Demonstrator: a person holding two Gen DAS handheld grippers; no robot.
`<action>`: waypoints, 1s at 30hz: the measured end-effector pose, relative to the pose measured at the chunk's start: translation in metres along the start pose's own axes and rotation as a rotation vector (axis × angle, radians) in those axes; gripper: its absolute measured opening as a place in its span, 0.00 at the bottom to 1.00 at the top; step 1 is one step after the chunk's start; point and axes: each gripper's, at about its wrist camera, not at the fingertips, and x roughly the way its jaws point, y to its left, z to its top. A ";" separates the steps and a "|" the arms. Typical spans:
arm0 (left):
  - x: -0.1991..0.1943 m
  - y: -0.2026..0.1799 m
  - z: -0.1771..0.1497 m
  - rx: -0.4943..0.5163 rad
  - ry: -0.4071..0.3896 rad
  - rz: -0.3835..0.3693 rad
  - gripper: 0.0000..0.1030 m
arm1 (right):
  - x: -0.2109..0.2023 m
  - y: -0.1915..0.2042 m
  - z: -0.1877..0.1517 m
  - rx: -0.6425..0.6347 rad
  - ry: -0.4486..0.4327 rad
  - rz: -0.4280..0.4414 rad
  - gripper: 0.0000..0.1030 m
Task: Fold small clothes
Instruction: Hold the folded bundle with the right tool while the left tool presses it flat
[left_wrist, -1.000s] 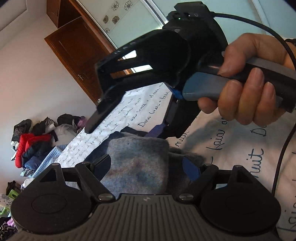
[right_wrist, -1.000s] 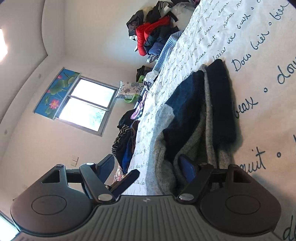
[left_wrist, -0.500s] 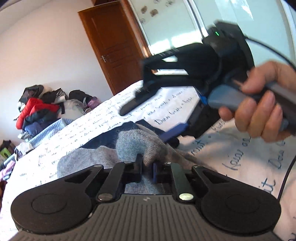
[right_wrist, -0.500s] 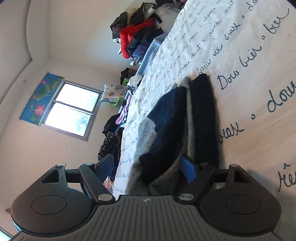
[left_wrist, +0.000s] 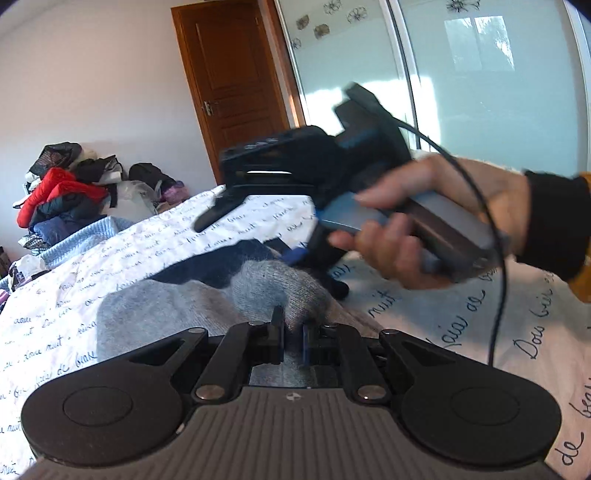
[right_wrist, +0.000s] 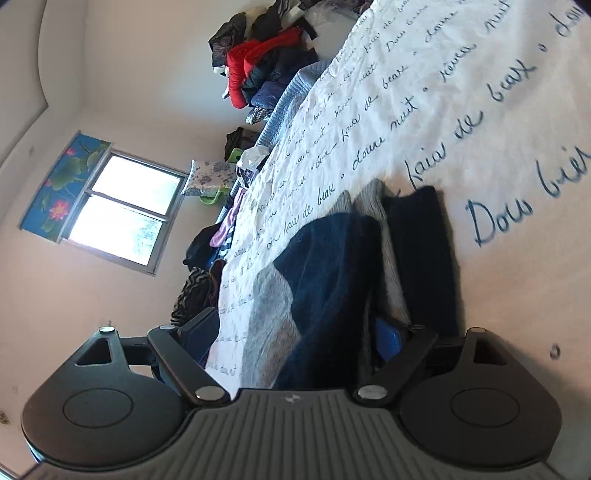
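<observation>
The small knitted garment (left_wrist: 177, 306), grey and dark blue, lies on the bed sheet (left_wrist: 461, 332) with writing on it, away from the sheet's far edge. The left gripper (left_wrist: 293, 341) has its jaws pinched tight on a grey fold. The right gripper (right_wrist: 295, 332) has its jaws wide, one on each side of the garment, not squeezing yet. The garment looks soft, light and floppy, so it will sag. It may be a sock, but that is hard to tell. Hold it near an edge.
</observation>
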 end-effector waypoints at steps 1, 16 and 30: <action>0.001 -0.002 -0.003 0.000 0.002 -0.004 0.12 | 0.005 0.001 0.003 -0.022 -0.003 -0.025 0.84; -0.008 0.004 0.002 -0.073 -0.022 -0.074 0.08 | -0.009 0.026 0.005 -0.278 -0.110 -0.213 0.10; -0.003 0.002 -0.003 -0.083 -0.004 -0.100 0.08 | -0.023 0.016 0.005 -0.261 -0.060 -0.190 0.14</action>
